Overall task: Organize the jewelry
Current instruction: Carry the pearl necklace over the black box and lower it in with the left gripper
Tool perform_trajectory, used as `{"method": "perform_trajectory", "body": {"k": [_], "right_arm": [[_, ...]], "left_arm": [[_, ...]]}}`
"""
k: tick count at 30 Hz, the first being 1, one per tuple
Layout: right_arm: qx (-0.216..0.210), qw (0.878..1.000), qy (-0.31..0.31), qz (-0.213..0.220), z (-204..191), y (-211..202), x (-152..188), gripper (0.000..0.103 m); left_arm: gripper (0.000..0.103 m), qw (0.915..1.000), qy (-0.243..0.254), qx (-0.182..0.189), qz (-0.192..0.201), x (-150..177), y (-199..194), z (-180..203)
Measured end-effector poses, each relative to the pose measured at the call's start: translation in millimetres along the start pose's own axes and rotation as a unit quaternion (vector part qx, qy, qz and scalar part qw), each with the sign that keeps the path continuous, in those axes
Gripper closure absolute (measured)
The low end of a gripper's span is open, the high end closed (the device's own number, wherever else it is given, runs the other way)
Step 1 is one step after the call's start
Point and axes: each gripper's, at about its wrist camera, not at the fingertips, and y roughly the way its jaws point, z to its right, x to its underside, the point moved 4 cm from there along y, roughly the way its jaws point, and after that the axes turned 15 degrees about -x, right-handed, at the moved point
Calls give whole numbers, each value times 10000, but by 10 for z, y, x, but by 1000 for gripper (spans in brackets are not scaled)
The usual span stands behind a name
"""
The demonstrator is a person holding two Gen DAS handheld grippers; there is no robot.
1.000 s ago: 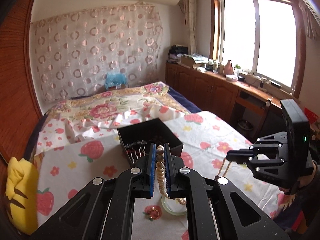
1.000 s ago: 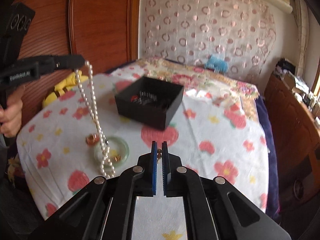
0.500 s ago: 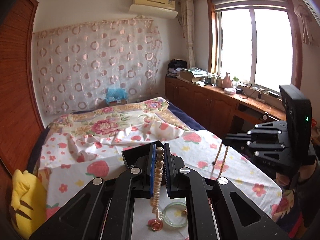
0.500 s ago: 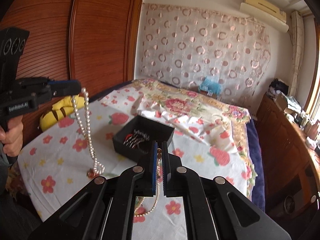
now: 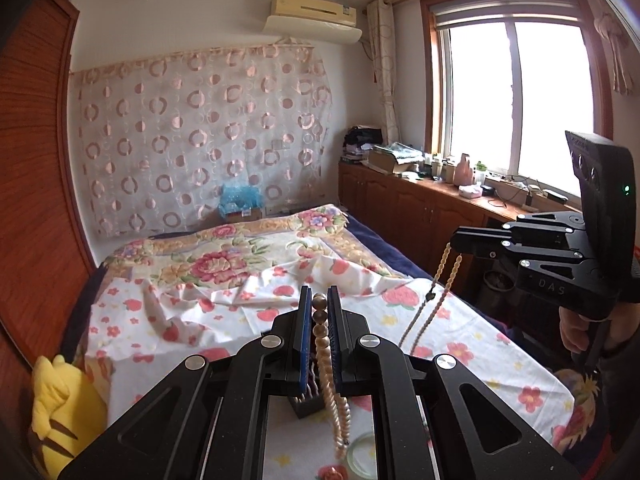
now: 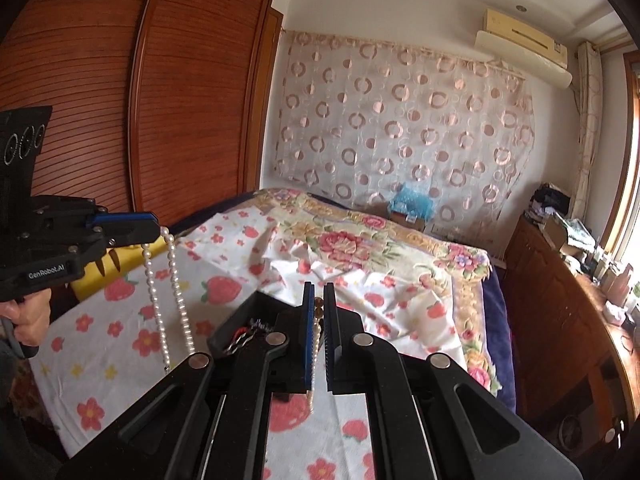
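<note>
both grippers' jaws clamped on one pearl necklace [image 6: 170, 292], lifted above black jewelry box [image 6: 236, 330]; not yet boxed; bangle [image 5: 362, 454] left.

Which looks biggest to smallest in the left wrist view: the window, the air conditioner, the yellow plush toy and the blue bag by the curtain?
1. window
2. yellow plush toy, though nearness to the camera inflates it
3. air conditioner
4. blue bag

L gripper [image 6: 154, 228] pinching pearl necklace [image 6: 176, 300], R gripper [image 6: 319, 300] too
</note>
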Motion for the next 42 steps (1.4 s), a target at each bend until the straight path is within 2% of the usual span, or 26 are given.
{"method": "perform_trajectory", "body": {"k": [10,18,24,28,36,42], "right_arm": [[-369,9991,89,176,126,174,-343,98],[-547,9984,64,140,191,344,-606,98],[-649,9978,96,8,272,548,-683,98],[-717,9971,205,-127,339,730,-620,98],[-866,9938,454,-537,442,1155,-304,98],[-1021,9880,722,-908,440,1543,67,98]], "left_arm": [[96,10000,-11,44,6,-283,228,-60],[96,9996,2,212,-162,-471,438,-19],[96,9992,40,348,-176,-615,522,-10],[96,9984,26,431,-363,-514,644,5],[96,9914,-93,599,-1162,96,1050,44],[96,9873,-120,582,-1471,439,1203,57]]}}
